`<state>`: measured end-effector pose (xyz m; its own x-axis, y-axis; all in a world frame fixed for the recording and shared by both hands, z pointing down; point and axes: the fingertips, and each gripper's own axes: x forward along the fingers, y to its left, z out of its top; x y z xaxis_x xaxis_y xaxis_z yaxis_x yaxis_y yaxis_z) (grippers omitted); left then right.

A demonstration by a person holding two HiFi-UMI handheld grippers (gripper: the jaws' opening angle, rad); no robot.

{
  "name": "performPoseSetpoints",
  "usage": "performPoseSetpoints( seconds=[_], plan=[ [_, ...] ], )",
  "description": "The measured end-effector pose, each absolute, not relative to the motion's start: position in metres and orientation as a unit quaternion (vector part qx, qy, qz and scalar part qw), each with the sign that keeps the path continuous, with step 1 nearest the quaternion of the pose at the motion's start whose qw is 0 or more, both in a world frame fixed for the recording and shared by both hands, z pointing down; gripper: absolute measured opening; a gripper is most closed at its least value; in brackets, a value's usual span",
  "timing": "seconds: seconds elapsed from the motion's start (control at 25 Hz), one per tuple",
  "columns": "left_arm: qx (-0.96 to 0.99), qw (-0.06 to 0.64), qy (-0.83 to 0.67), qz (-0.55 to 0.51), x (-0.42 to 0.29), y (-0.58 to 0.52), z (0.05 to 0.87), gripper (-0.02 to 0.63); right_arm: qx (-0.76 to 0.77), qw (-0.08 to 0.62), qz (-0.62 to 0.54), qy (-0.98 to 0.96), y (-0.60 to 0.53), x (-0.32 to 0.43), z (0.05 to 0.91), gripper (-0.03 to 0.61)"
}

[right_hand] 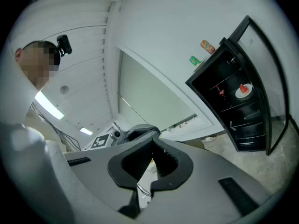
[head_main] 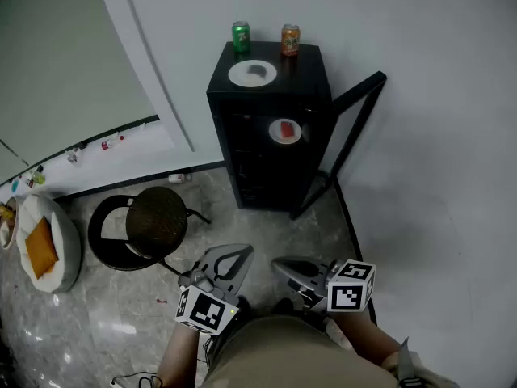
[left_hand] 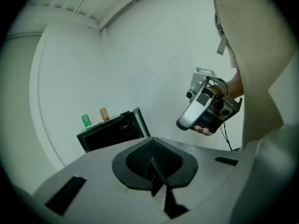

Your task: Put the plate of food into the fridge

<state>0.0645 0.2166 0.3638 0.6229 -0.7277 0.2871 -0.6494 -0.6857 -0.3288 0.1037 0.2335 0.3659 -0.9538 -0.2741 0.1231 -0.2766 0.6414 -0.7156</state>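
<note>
Now the plate (head_main: pixel 284 131) is sitting in the fridge (head_main: pixel 260 168), far from the left tongs (head_main: pixel 239 256) and right tongs (head_main: pixel 280 266), both shut, empty.

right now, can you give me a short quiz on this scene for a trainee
1. True or false: the fridge door stands open.
2. How many cans stand on top of the fridge?
3. Where is the plate with red food: A on the fridge top, B on a shelf inside, C on a table?
Key: 1 true; 2 two, a green can and an orange can; 3 B.
</note>
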Motion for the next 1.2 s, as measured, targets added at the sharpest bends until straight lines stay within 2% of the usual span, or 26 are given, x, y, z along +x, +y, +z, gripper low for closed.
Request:
performPoseSetpoints(
  seconds=[0.4, 0.72, 1.2],
  plan=[
    [-0.898, 0.093, 0.386, -0.191, -0.002, 0.217, 0.365, 0.009, 0.155, 0.004, 0.409, -0.899, 0.237, 0.033, 0.359, 0.021],
    [-0.903, 0.090, 0.380, -0.176, -0.026, 0.211, 0.364, 0.009, 0.169, -0.017, 0.426, -0.889, 0.229, 0.003, 0.359, 0.021],
    [-0.908, 0.090, 0.375, -0.164, -0.073, 0.213, 0.365, 0.009, 0.175, -0.010, 0.440, -0.881, 0.231, -0.045, 0.365, 0.023]
  ],
)
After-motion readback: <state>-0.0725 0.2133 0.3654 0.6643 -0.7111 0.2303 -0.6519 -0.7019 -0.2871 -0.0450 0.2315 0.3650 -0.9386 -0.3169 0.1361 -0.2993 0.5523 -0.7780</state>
